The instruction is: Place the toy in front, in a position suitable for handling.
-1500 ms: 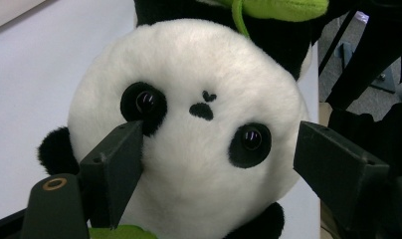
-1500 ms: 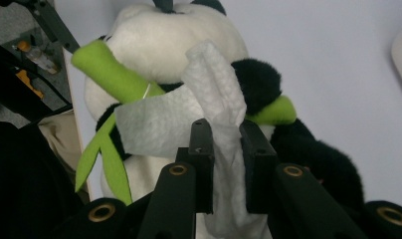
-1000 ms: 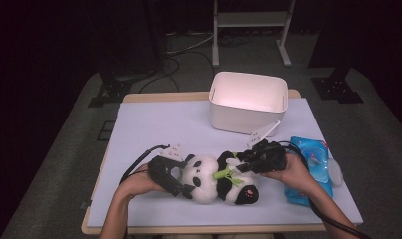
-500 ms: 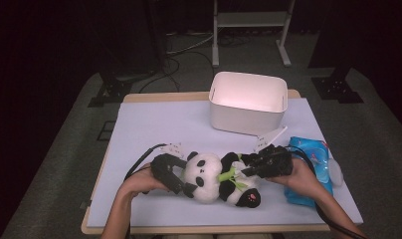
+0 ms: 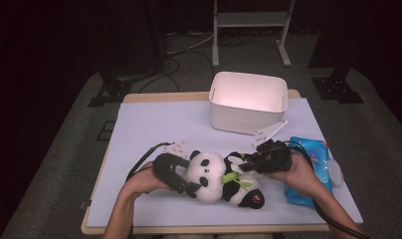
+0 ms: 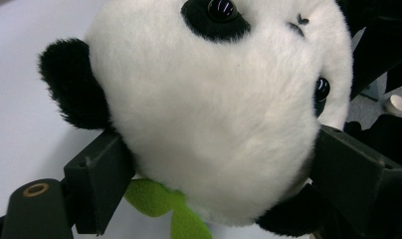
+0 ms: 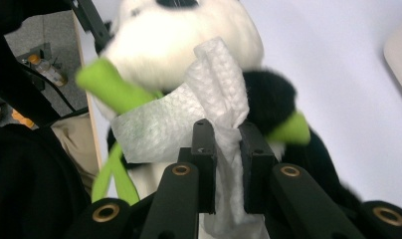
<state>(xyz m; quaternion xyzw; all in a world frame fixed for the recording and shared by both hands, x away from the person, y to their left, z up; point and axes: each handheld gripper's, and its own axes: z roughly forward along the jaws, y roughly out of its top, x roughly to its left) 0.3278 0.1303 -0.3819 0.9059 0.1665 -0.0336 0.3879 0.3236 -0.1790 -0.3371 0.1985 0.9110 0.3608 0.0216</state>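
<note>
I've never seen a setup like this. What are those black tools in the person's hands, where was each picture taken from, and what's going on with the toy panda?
A person sits at a table covered with a pale lilac mat, holding a black two-jaw hand tool in each hand. The high view looks down from above; each of the other two pictures comes from a camera riding on one tool.

The left gripper has its jaws either side of the head of the black-and-white plush panda, which lies on the mat; these jaws have just been closing a little. The right gripper is shut on a white textured wipe, held against the panda's chest.

Also on the mat: a white plastic tub and a blue packet of wipes.
</note>
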